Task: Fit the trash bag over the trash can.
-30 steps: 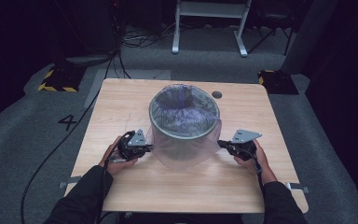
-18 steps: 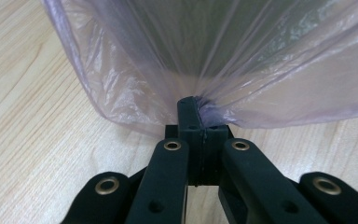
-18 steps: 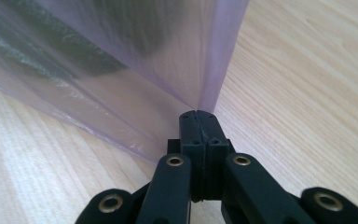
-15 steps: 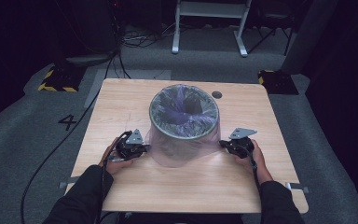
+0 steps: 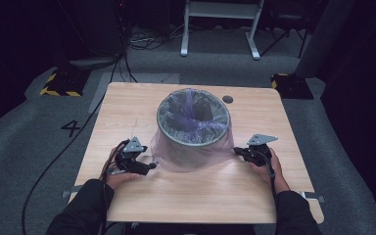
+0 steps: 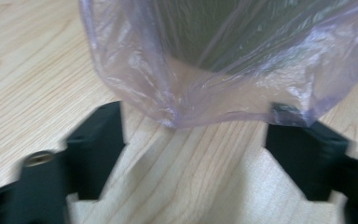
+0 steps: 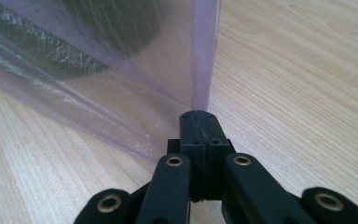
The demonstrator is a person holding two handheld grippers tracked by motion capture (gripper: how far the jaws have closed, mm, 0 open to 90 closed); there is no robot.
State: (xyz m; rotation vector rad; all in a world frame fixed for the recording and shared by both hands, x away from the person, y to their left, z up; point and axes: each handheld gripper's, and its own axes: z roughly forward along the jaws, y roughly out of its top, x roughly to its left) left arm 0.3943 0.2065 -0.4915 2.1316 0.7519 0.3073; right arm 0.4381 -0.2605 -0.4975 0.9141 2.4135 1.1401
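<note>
A round dark mesh bin (image 5: pixel 178 136) stands mid-table, lined with a thin purple plastic bag (image 5: pixel 194 111) whose skirt hangs over the rim down to the wood. My left gripper (image 5: pixel 146 167) sits at the bin's lower left with its jaws wide open. In the left gripper view the bag's hem (image 6: pixel 191 112) hangs just ahead of the left gripper (image 6: pixel 191 154), brushing one jaw tip. My right gripper (image 5: pixel 238 152) is at the bin's lower right. In the right gripper view the right gripper (image 7: pixel 200 125) is shut on the bag's edge (image 7: pixel 200 70), which is pulled taut.
The light wooden table (image 5: pixel 176 200) has a small round hole (image 5: pixel 227 99) behind the bin. On the grey floor beyond stand a white frame (image 5: pixel 220 24), cables (image 5: pixel 142 41) and yellow-black striped blocks (image 5: pixel 58 84).
The bag, earlier stretched across the bin's mouth, has sunk inside and its skirt has come down to the table. Both grippers have moved down and slightly toward the person.
</note>
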